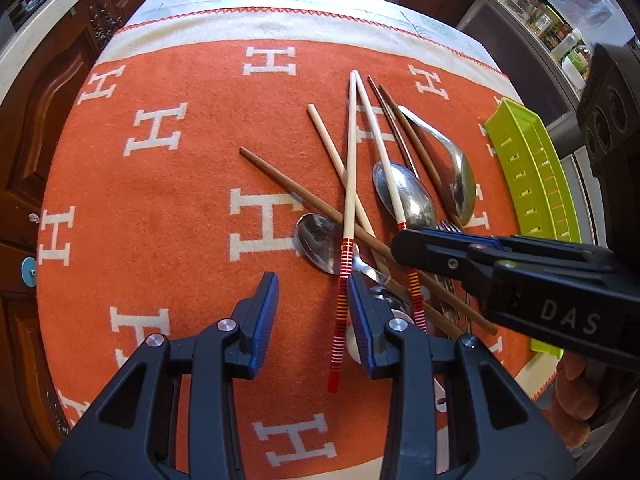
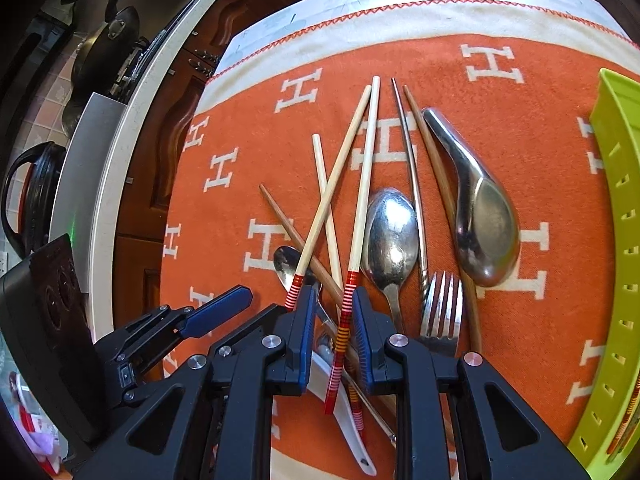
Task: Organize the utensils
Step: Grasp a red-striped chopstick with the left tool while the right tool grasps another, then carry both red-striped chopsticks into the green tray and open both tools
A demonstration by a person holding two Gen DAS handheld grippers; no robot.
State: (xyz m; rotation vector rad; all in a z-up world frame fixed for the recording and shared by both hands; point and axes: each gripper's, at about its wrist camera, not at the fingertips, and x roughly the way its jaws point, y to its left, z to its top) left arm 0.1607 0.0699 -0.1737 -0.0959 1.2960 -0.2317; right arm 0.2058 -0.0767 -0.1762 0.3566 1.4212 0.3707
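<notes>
A heap of utensils lies on an orange cloth with white H marks. My left gripper is open just above the heap. A red-striped chopstick runs up between its fingers, close to the right one. My right gripper is open, its jaws fairly narrow, with the second striped chopstick between them and no pad pressing on it. In the left wrist view the right gripper reaches in from the right. Around them lie a large spoon, a soup spoon, a fork, a small spoon and brown chopsticks.
A lime-green slotted tray stands along the cloth's right edge. A white ceramic spoon lies under my right gripper. A hand holds the right gripper. Beyond the table are wooden cabinets and a counter with a pan.
</notes>
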